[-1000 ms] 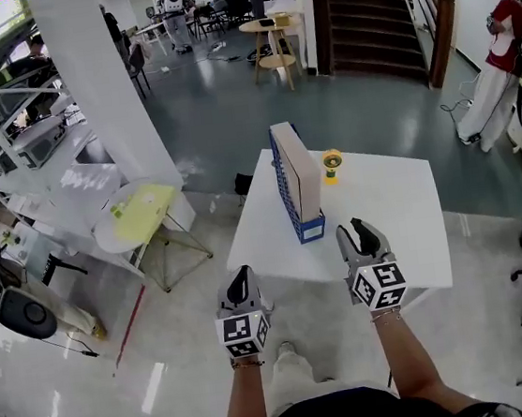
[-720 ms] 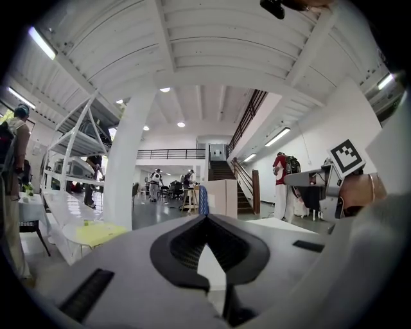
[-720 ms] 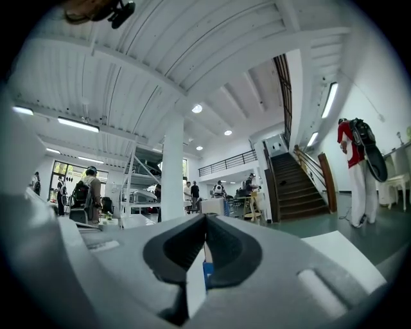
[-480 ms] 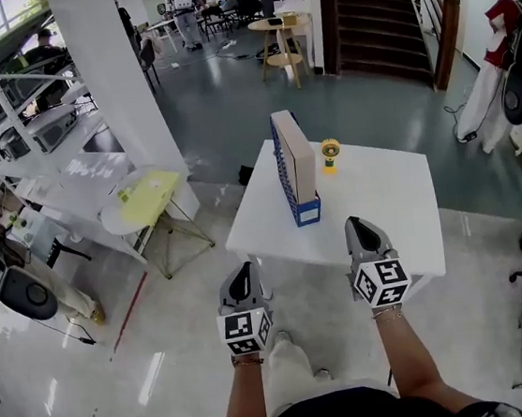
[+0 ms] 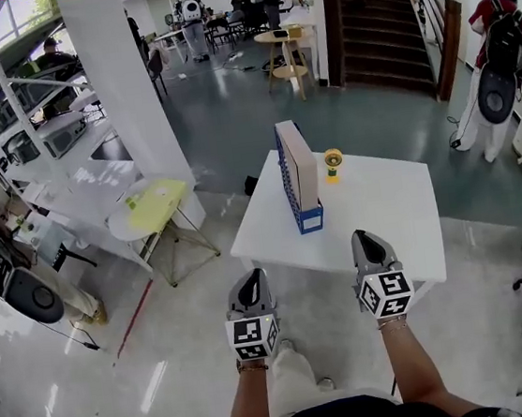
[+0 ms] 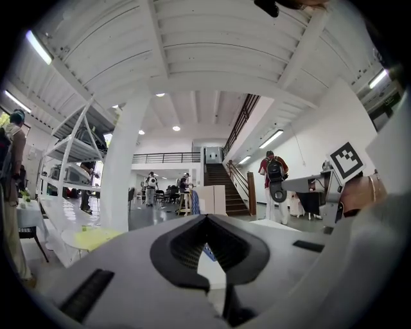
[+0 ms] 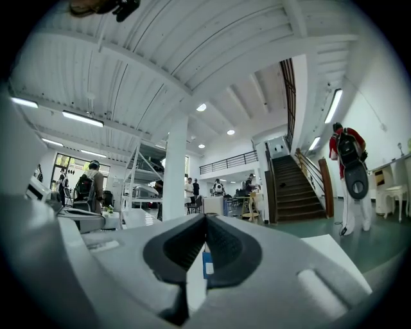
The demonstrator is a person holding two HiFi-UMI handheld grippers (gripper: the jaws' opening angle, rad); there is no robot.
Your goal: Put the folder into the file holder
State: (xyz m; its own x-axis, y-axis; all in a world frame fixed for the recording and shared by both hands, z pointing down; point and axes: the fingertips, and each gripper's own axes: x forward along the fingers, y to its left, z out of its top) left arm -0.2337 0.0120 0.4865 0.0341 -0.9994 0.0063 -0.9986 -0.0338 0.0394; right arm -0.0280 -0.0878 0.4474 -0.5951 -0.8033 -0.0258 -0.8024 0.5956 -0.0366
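A tan folder (image 5: 301, 163) stands upright inside the blue file holder (image 5: 294, 195) on the white table (image 5: 384, 207). The same holder and folder (image 6: 209, 200) show small past the jaw tips in the left gripper view, and the holder's blue end (image 7: 207, 261) shows in the right gripper view. My left gripper (image 5: 254, 281) hangs over the floor in front of the table's near-left corner, shut and empty. My right gripper (image 5: 365, 240) hovers over the table's near edge, shut with nothing in it. Both stay well short of the holder.
A small yellow fan (image 5: 333, 161) stands on the table just right of the holder. A round side table with a yellow sheet (image 5: 152, 207) sits to the left beside a white pillar (image 5: 135, 105). A person with a backpack (image 5: 498, 60) stands far right. Stairs (image 5: 379, 18) rise behind.
The right gripper's jaws have gone from apart to shut. Both grippers drew back slightly toward me, and the view shifted a little. The person at far right moved.
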